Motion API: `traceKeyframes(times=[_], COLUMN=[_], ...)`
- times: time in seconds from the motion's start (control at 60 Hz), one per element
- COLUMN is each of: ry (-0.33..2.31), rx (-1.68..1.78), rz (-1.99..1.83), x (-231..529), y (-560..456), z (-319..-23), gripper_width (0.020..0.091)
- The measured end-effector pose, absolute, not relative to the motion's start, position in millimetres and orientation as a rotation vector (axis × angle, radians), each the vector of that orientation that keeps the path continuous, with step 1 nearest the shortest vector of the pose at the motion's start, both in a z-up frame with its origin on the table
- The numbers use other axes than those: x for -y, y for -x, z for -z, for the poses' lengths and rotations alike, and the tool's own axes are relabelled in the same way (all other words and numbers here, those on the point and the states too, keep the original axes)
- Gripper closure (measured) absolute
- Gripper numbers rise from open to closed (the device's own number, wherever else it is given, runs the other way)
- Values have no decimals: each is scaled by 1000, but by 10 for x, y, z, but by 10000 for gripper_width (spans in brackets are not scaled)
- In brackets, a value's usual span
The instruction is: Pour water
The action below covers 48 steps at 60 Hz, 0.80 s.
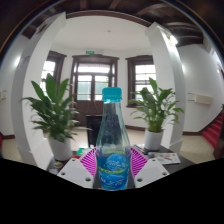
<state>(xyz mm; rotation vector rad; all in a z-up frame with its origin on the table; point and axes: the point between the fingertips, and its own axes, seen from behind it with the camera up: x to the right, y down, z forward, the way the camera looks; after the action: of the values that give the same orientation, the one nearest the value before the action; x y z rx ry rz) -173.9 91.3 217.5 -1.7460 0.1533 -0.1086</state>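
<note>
Gripper, seen from its own camera: two light-coloured fingers reach forward, each carrying a pink patterned pad on its inner face. The pads press from both sides against the lower body of an upright water bottle.

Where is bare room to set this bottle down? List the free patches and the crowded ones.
Water bottle sits between the gripper fingers, hiding the surface just ahead. No bare patch shows near them. Left plant and right plant crowd both flanks; open floor shows only beyond, toward the doors.
</note>
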Motion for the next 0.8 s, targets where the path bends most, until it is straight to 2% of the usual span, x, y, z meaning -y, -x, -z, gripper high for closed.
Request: traceKeyframes(times=[0.15,0.3,0.417,0.433,0.5,0.683,0.8], ry=[1787,1851,1862,1861,1863,1815,1814], rx=[-217,-235,-246,-254,-274,-248,-251], rz=[201,260,229,216,159,128,121], x=[-926,-923,-914,-916,-903,-868,-869], y=[1024,608,469,465,477,524,527], z=[-1641,-986,-693,-657,-489,-529,-523], gripper_width=[696,698,698,674,673,653,572])
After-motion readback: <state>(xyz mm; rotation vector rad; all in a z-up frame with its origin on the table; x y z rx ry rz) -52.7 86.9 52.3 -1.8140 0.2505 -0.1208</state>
